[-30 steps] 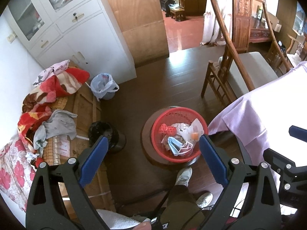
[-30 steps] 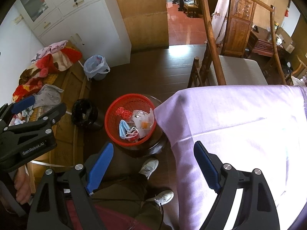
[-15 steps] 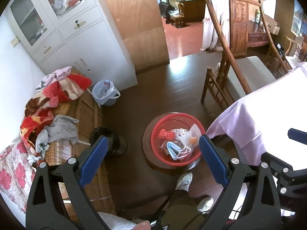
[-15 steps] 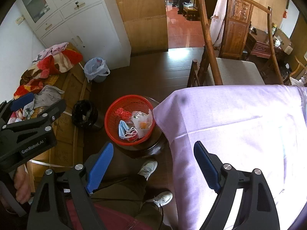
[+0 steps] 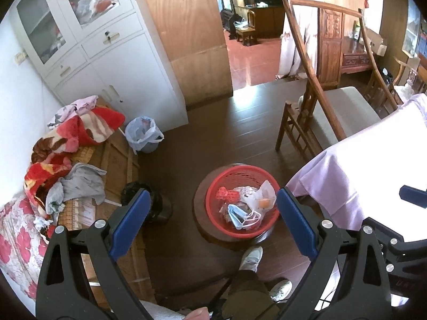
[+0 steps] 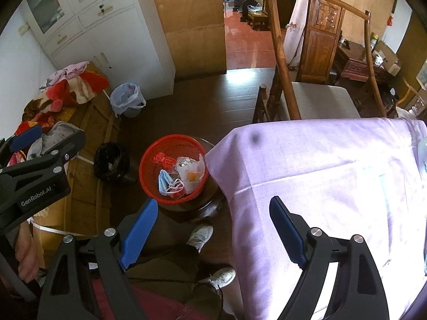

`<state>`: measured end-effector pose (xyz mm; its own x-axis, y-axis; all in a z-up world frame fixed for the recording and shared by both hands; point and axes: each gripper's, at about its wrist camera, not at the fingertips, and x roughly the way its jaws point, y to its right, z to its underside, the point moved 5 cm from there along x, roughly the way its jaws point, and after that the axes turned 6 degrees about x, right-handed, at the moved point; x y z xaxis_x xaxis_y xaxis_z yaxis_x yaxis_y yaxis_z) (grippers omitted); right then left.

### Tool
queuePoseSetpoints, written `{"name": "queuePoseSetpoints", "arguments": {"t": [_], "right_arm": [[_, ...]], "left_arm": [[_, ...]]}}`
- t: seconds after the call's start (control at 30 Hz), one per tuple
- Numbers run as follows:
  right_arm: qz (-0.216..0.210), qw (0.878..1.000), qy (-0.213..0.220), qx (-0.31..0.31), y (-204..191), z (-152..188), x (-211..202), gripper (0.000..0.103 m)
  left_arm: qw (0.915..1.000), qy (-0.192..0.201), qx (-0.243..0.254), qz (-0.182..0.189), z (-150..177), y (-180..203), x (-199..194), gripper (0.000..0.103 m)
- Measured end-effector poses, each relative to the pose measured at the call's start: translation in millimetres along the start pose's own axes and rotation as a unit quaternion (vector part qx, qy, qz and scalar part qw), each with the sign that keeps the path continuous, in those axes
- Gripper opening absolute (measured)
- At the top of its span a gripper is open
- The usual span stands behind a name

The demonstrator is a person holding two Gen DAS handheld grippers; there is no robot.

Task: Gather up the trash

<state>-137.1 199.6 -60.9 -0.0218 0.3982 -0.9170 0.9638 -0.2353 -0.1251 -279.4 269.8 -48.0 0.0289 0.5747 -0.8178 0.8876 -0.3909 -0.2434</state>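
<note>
Both grippers spread wide and empty above a red basket of trash.

Left wrist view: the left gripper [image 5: 210, 221] hangs with blue-padded jaws far apart, nothing between them, over the round red plastic mesh basket [image 5: 213, 186] on a dark round wooden stool [image 5: 200, 221]; a blue face mask [image 5: 236, 214], a clear plastic bag [image 5: 260, 197] and red netting [image 5: 225, 194] lie inside. Right wrist view: the right gripper [image 6: 210, 229] is equally wide and empty, over the edge of the lilac tablecloth [image 6: 320, 170], the basket [image 6: 160, 146] just beside that cloth's corner.
</note>
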Motion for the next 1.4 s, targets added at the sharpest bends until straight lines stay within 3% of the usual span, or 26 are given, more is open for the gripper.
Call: {"name": "queuePoseSetpoints", "arguments": {"t": [1.4], "right_arm": [[0.007,1.0,0.003,-0.029,-12.2,-3.5,-2.7,0.084]], "left_arm": [[0.9997,-0.009,-0.021,0.01,11.7,-10.3,7.7,0.092]]}}
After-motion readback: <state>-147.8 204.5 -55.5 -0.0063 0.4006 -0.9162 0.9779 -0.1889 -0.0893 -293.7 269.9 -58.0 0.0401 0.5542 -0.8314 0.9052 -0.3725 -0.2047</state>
